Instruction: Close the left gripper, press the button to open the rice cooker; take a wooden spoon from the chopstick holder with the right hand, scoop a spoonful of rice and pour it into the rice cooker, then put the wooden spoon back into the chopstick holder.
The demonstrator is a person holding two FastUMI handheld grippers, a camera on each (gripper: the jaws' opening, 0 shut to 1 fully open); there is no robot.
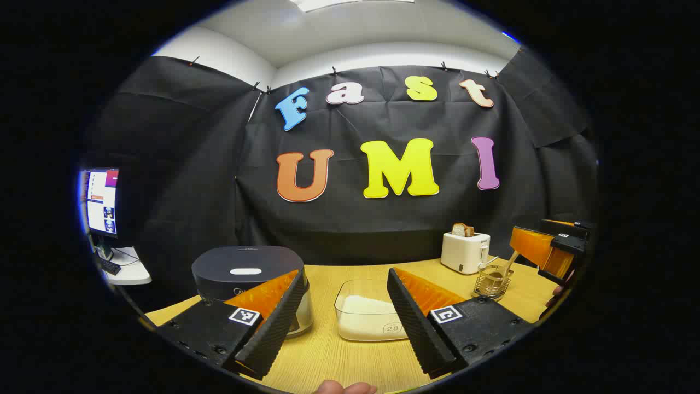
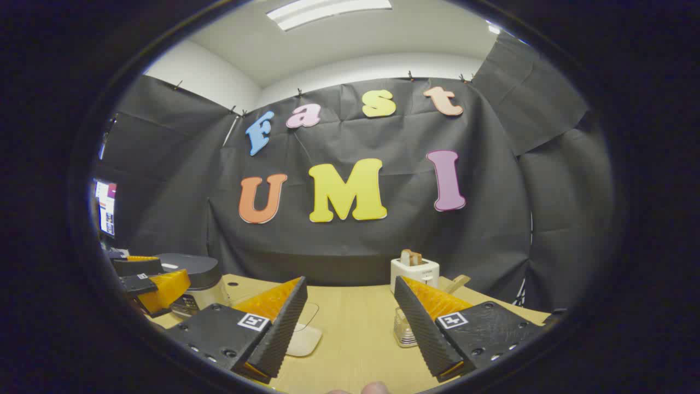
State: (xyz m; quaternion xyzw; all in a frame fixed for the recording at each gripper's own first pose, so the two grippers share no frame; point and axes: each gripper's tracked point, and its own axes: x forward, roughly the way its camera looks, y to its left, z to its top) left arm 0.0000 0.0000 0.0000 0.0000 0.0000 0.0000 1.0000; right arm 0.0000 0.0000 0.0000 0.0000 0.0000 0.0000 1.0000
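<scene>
Pale wood grain covers the surface (image 1: 328, 355) that carries everything here. In the left gripper view the left gripper (image 1: 344, 323) has its jaws released wide, nothing between them, and through the gap sits a clear, rounded-square container of white rice (image 1: 366, 317), just ahead at twelve o'clock. At ten o'clock, partly hidden behind the left finger, stands the rice cooker (image 1: 246, 271): a dark, smooth lid with rounded corners, shut, with a small pale oval button on top, over a lighter body. At two o'clock a chopstick holder (image 1: 492, 282) of thin wire mesh keeps the wooden spoon (image 1: 511, 262), its handle leaning toward the right. Behind it a glossy white toaster (image 1: 465, 251) holds a slice of bread. The right gripper (image 1: 552, 249) hangs at three o'clock, close above the holder, and a fingertip of the person shows beside it.

The right gripper view looks from farther right: its own jaws (image 2: 350, 323) are likewise spread apart and empty. The holder sits at one o'clock, largely blocked by the right finger, the spoon handle poking out above it. The rice container is cut off by the left finger at eleven o'clock. The left gripper hovers at nine o'clock in front of the cooker. A monitor (image 1: 101, 202) glows at the far left.
</scene>
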